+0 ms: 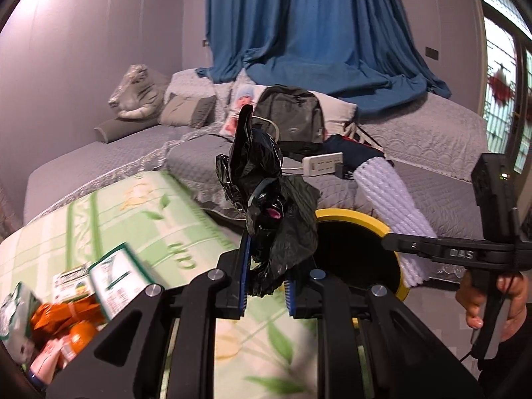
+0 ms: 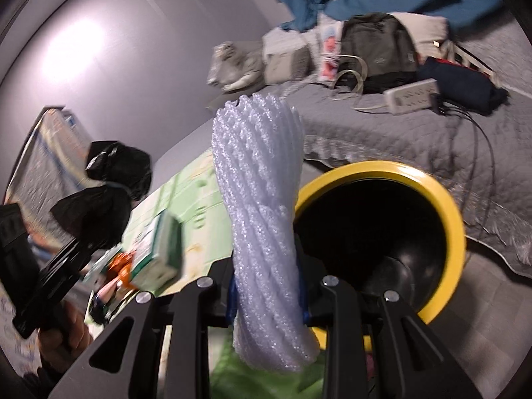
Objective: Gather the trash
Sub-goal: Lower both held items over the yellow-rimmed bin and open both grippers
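Note:
My left gripper (image 1: 266,272) is shut on a crumpled black plastic bag (image 1: 266,199), held up above the green patterned cloth (image 1: 139,212). My right gripper (image 2: 269,302) is shut on a white foam net sleeve (image 2: 262,206); the sleeve also shows in the left wrist view (image 1: 395,206). A black bin with a yellow rim (image 2: 442,206) stands just right of the sleeve, and its rim shows behind the bag in the left wrist view (image 1: 352,216). Green cartons (image 1: 116,279), an orange wrapper (image 1: 56,312) and other trash lie on the cloth at lower left.
A grey quilted bed (image 1: 442,133) behind holds a backpack (image 1: 292,116), a white power strip (image 1: 322,163) with cables, pillows (image 1: 186,109) and a dark blue garment (image 2: 455,83). A blue curtain (image 1: 312,23) hangs at the back.

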A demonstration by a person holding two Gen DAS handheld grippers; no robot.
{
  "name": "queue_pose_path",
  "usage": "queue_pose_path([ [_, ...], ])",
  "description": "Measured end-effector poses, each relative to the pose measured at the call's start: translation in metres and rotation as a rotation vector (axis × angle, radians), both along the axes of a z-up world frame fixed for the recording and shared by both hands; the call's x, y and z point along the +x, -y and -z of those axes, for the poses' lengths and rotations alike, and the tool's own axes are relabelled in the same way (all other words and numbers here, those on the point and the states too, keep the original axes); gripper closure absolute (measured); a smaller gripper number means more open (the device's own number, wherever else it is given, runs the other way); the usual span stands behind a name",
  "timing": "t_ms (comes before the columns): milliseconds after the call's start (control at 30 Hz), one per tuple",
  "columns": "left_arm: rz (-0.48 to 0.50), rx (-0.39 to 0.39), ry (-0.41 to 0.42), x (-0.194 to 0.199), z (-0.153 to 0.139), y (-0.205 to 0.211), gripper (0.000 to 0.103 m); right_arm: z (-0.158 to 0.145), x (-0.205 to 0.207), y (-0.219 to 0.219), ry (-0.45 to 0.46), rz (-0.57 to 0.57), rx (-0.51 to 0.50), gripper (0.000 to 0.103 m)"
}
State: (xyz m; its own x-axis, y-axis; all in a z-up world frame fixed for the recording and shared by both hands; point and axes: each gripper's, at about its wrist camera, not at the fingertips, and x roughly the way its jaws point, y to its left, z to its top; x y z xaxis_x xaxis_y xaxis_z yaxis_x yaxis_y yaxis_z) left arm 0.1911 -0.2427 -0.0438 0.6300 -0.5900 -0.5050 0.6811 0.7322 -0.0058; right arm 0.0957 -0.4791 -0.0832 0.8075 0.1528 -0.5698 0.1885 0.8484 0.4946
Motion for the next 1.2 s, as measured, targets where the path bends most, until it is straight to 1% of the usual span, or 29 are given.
queue_pose_path([
  [100,0.035,0.001,-0.023,0.007,0.009,0.022,0.086,0.012,0.004,0.018,-0.035,0.067,-0.002,0.078],
  [200,0.055,0.004,-0.032,0.012,0.017,0.038,0.086,0.022,0.002,0.032,-0.060,0.111,-0.007,0.078],
  [333,0.070,0.039,-0.046,0.017,0.031,0.063,0.086,0.036,-0.002,0.045,-0.099,0.160,0.012,0.078],
  [433,0.079,0.062,-0.058,0.021,0.041,0.080,0.086,0.045,-0.001,0.052,-0.124,0.174,0.021,0.078],
  [533,0.082,0.079,-0.076,0.028,0.052,0.093,0.086,0.051,0.005,0.054,-0.145,0.183,0.001,0.077],
  [733,0.107,0.070,-0.167,0.040,0.071,0.113,0.086,0.060,0.016,0.061,-0.170,0.183,0.016,0.077],
  [767,0.107,0.069,-0.176,0.041,0.072,0.114,0.085,0.060,0.016,0.061,-0.170,0.185,0.012,0.076],
  [800,0.101,0.065,-0.183,0.042,0.072,0.115,0.084,0.059,0.016,0.061,-0.170,0.186,0.008,0.068],
  [833,0.093,0.054,-0.191,0.044,0.072,0.114,0.082,0.058,0.015,0.062,-0.173,0.199,0.001,0.059],
  [867,0.085,0.048,-0.192,0.044,0.071,0.112,0.071,0.057,0.014,0.064,-0.172,0.215,-0.002,0.055],
  [900,0.077,0.041,-0.189,0.045,0.069,0.111,0.047,0.057,0.013,0.066,-0.172,0.230,-0.007,0.047],
  [933,0.055,0.031,-0.175,0.045,0.067,0.107,0.037,0.056,0.011,0.068,-0.171,0.244,-0.013,0.046],
  [967,0.033,0.015,-0.157,0.044,0.065,0.102,0.030,0.055,0.008,0.070,-0.172,0.259,-0.025,0.046],
  [1033,0.027,-0.007,-0.155,0.045,0.061,0.097,0.029,0.053,0.003,0.071,-0.172,0.280,-0.045,0.046],
  [1067,0.014,-0.013,-0.153,0.046,0.060,0.093,0.027,0.051,0.001,0.071,-0.171,0.288,-0.053,0.046],
  [1100,0.000,-0.018,-0.150,0.047,0.058,0.091,0.022,0.050,-0.002,0.070,-0.166,0.293,-0.058,0.046],
  [1200,-0.023,-0.055,-0.136,0.045,0.049,0.077,0.017,0.042,-0.009,0.063,-0.148,0.296,-0.084,0.046],
])
